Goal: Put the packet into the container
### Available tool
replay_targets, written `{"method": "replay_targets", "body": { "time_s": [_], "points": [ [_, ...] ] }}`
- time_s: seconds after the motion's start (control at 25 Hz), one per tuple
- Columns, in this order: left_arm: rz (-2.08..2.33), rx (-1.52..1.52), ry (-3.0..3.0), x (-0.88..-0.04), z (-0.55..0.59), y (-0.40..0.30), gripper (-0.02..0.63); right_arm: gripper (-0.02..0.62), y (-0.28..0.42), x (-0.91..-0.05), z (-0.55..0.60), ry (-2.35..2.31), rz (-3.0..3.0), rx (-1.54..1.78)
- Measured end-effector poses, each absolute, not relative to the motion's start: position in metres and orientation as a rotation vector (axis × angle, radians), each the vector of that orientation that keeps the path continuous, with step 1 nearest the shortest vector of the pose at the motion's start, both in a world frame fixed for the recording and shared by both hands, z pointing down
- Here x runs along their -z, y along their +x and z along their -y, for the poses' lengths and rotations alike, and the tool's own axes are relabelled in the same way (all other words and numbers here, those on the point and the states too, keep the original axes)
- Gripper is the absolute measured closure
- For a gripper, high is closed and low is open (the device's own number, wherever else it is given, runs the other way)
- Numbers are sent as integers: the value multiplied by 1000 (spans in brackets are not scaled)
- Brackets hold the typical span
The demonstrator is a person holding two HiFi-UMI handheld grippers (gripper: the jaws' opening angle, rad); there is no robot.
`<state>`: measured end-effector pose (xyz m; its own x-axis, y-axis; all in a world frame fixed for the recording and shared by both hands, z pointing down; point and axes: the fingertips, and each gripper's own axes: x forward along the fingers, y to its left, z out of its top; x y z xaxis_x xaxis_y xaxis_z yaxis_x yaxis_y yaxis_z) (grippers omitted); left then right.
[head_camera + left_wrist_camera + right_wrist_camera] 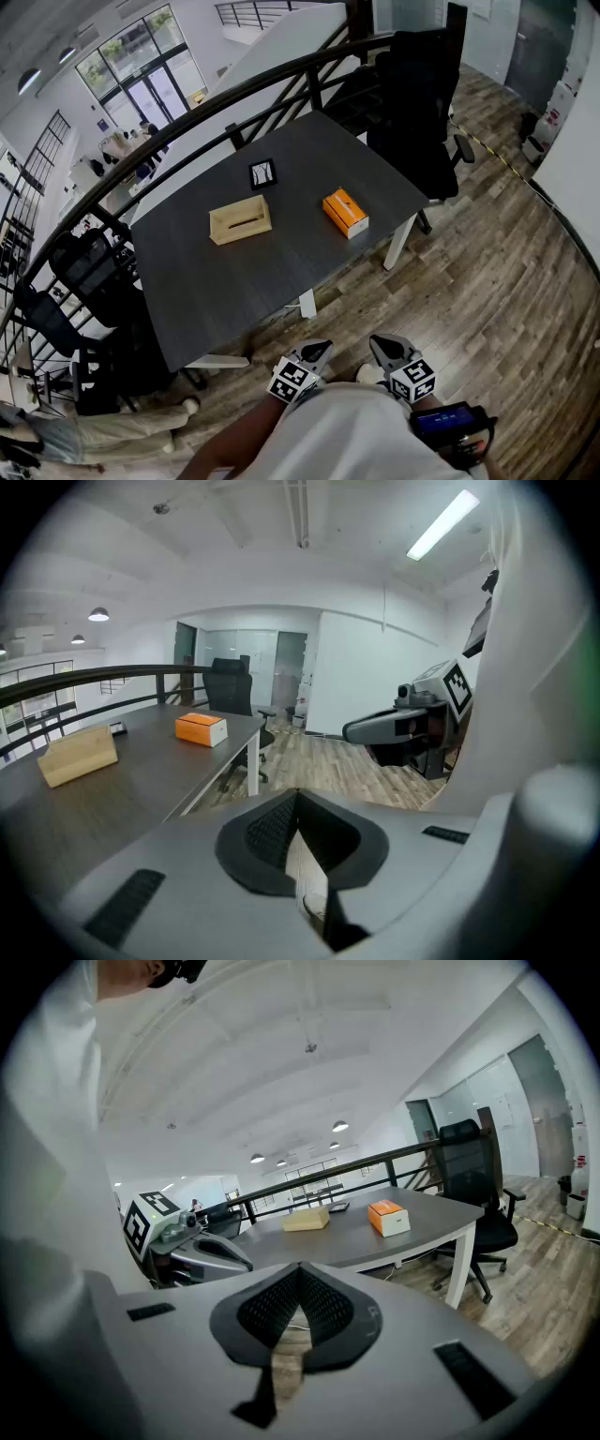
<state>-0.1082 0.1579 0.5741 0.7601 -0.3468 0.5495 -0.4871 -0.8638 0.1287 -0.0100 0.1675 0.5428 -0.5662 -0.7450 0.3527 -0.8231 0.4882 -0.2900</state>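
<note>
Packet: the orange rectangular cardboard packet [345, 213] lies flat on the right part of the bench, untouched and outside the container.
Container: the pale wooden box with a slot in its top [240, 220] sits to the left of the packet, well apart from it; from here I see nothing in it.
Bench: the dark grey bench [216, 281] also carries a small black-framed card [262, 174] at the far side, beyond the box.
Left claw: my left claw [317, 351] is pressed together on nothing and is held close to my body, nearer than the bench's near edge.
Right claw: my right claw [384, 347] has its tips together too, empty, just beside the left one over the wooden floor.
Done: nothing yet, by my reading.
Left to do: reach across, spread a claw, pinch the packet, carry it left and lower it into the box.
</note>
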Motion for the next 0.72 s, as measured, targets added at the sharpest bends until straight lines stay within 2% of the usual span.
{"method": "replay_targets", "body": {
  "time_s": [0.32,0.72],
  "points": [
    [650,-752,2702,-573,-176,-155,597,588,-39,-529,-179,1495,2567,-653],
    [603,-722,2736,-570,-191,-179,597,588,-60,-534,-203,1571,2464,-630]
  ]
}}
